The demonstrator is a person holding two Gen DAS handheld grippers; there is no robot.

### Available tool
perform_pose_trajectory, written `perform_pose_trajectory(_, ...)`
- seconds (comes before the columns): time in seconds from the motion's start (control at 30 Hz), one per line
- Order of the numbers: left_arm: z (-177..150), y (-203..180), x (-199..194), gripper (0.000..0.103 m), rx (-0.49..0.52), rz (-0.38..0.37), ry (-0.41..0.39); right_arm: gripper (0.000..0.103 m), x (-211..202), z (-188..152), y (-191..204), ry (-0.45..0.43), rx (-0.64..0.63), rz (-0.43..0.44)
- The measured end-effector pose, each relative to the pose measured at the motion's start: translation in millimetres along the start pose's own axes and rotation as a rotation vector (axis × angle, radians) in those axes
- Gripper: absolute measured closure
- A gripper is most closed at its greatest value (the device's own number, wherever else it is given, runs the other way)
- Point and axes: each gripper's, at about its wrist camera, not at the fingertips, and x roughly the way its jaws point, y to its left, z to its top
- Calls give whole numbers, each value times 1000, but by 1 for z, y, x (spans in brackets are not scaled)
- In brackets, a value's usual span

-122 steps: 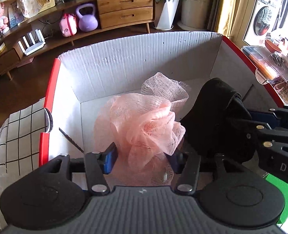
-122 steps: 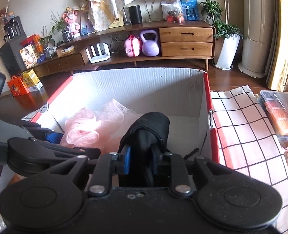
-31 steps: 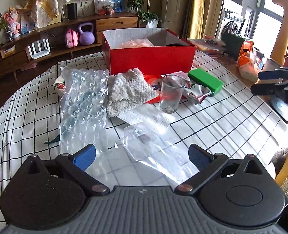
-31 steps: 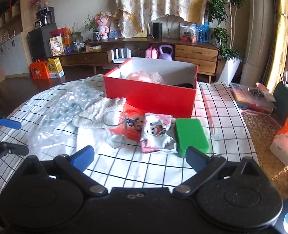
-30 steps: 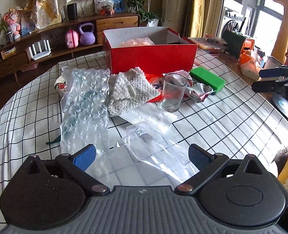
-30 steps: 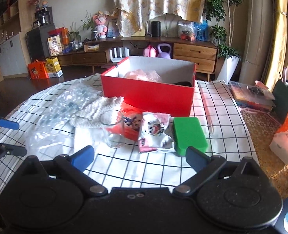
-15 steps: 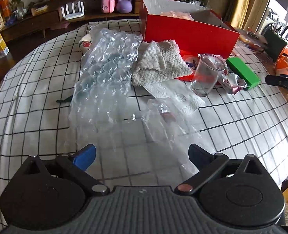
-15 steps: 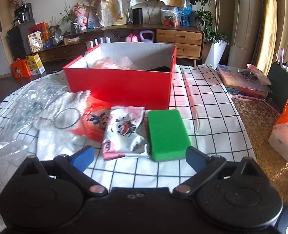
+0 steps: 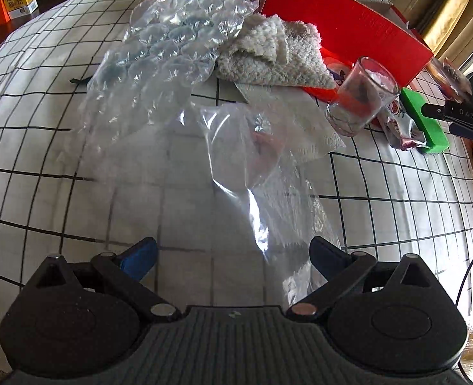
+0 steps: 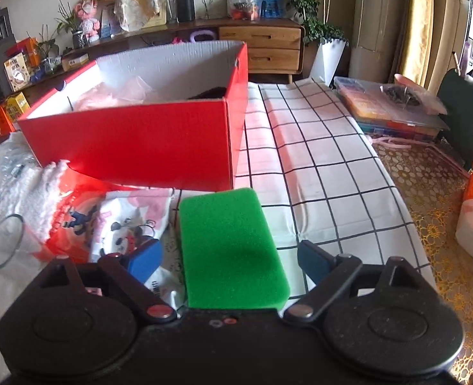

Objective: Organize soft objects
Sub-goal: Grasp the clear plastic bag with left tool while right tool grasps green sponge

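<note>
My left gripper (image 9: 233, 256) is open and empty, low over a clear plastic bag (image 9: 255, 173) on the checked tablecloth. Beyond it lie bubble wrap (image 9: 159, 51) and a cream knitted cloth (image 9: 268, 54). My right gripper (image 10: 230, 256) is open, its fingers either side of a green sponge (image 10: 226, 247); the sponge also shows in the left wrist view (image 9: 425, 122). The red box (image 10: 140, 141) stands behind it, with pink mesh (image 10: 108, 96) and a black item (image 10: 210, 92) inside.
A drinking glass (image 9: 358, 96) stands by the knitted cloth. A cartoon-print packet (image 10: 130, 221) and a red packet (image 10: 66, 221) lie left of the sponge. Plastic cases (image 10: 393, 112) sit at the table's right edge. A sideboard (image 10: 262, 48) is behind.
Both grippers left the box, open and empty, leaving the pink mesh and black item inside. The left has dropped toward the clear bag. The right has closed in on the green sponge.
</note>
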Motion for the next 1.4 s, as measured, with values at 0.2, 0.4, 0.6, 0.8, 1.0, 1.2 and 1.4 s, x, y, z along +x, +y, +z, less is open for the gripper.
perform_pose_trajectory(0.2,-2,-6,4,2,29,21,-22,15,19,-2,-2,32,16,13)
perform_pose_trajectory(0.4,-5,-12,2,24,76,62,-47,24,23,-3,-3,36,21,34)
perform_pose_trajectory(0.6,-9,-12,-5,57,80,55,-51,32,17,-3,-7,31,30,41)
perform_pose_trajectory(0.8,-15,-10,-16,75,70,32,-64,34,6,-6,-11,12,43,24)
perform_pose_trajectory(1.0,-21,-12,-32,90,86,-12,-103,34,-17,-9,-13,-9,55,24)
perform_pose_trajectory(1.2,-27,-16,-50,93,97,-56,-132,34,-50,-19,-9,-30,47,40)
perform_pose_trajectory(1.4,-35,-18,-75,96,120,-94,-195,34,-88,-30,-2,-63,42,76)
